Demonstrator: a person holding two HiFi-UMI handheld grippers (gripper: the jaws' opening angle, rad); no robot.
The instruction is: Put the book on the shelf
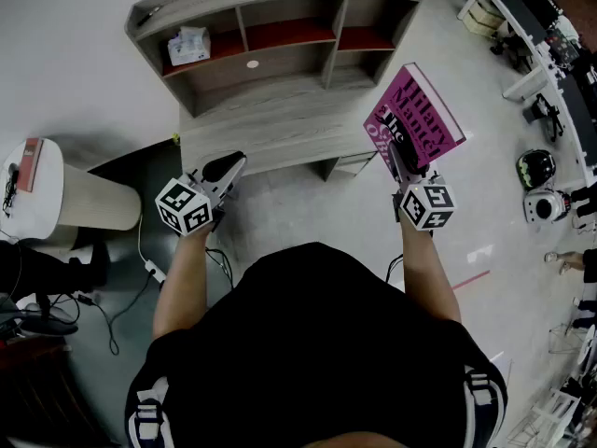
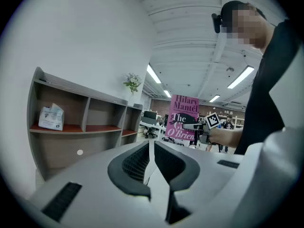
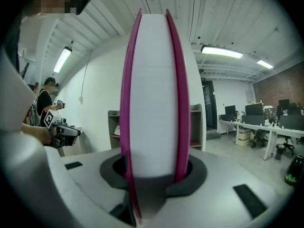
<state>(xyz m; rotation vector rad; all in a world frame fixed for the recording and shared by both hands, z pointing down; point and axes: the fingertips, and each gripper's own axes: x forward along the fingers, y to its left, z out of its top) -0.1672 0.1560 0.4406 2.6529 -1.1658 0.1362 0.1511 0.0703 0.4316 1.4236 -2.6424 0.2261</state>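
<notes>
My right gripper (image 1: 397, 155) is shut on a magenta book (image 1: 414, 118) and holds it upright in the air, in front of the right end of the grey wooden shelf unit (image 1: 280, 91). The right gripper view shows the book (image 3: 154, 94) edge-on, its white pages between magenta covers, clamped between the jaws of the right gripper (image 3: 154, 170). To the left, my left gripper (image 1: 227, 166) hovers before the shelf unit's lower board with nothing in it. In its own view the left gripper (image 2: 152, 148) has its pads together, and the book (image 2: 183, 118) shows beyond it.
A tissue pack (image 1: 189, 45) lies in the shelf's upper left compartment, and a small plant (image 2: 132, 83) stands on its top. A round white table (image 1: 33, 189) is at the left, with cables (image 1: 149, 271) on the floor. Office desks and chairs (image 1: 550, 63) fill the right.
</notes>
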